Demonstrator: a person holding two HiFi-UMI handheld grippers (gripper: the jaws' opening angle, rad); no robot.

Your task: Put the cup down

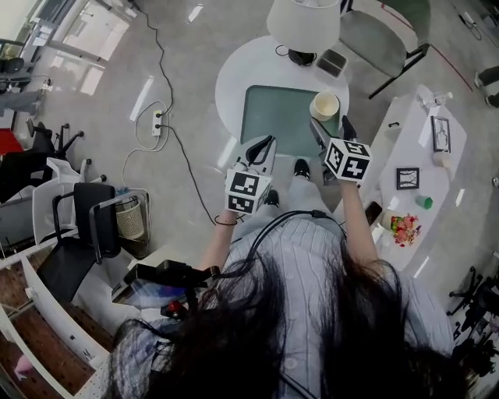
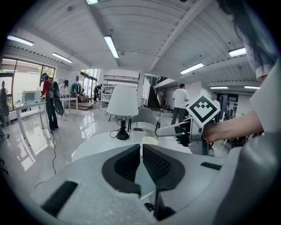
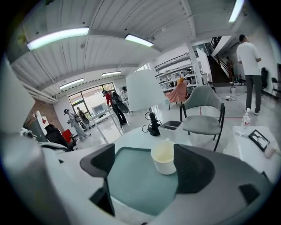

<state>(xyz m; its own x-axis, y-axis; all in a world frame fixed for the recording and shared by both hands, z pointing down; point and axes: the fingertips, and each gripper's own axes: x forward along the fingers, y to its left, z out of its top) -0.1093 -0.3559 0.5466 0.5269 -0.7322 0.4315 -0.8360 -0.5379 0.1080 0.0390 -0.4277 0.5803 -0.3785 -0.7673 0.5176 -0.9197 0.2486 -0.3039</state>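
Observation:
A cream cup [image 1: 325, 105] stands upright on the far right corner of a green mat [image 1: 281, 117] on a round white table [image 1: 234, 70]. My right gripper [image 1: 331, 126] is open, its jaws spread wide on either side of the cup. In the right gripper view the cup [image 3: 163, 157] sits on the mat [image 3: 136, 184] close to the right jaw, and the right gripper [image 3: 145, 165] does not squeeze it. My left gripper [image 1: 261, 148] hovers over the mat's near edge, shut and empty. In the left gripper view, the left gripper [image 2: 141, 151] points at the cup [image 2: 149, 140].
A white lamp [image 1: 304, 23] and a dark box [image 1: 332, 62] stand at the table's far side, with a grey chair [image 1: 382, 35] behind. A white side table [image 1: 421, 156] with small items is at the right. A power strip [image 1: 158, 121] lies on the floor at the left.

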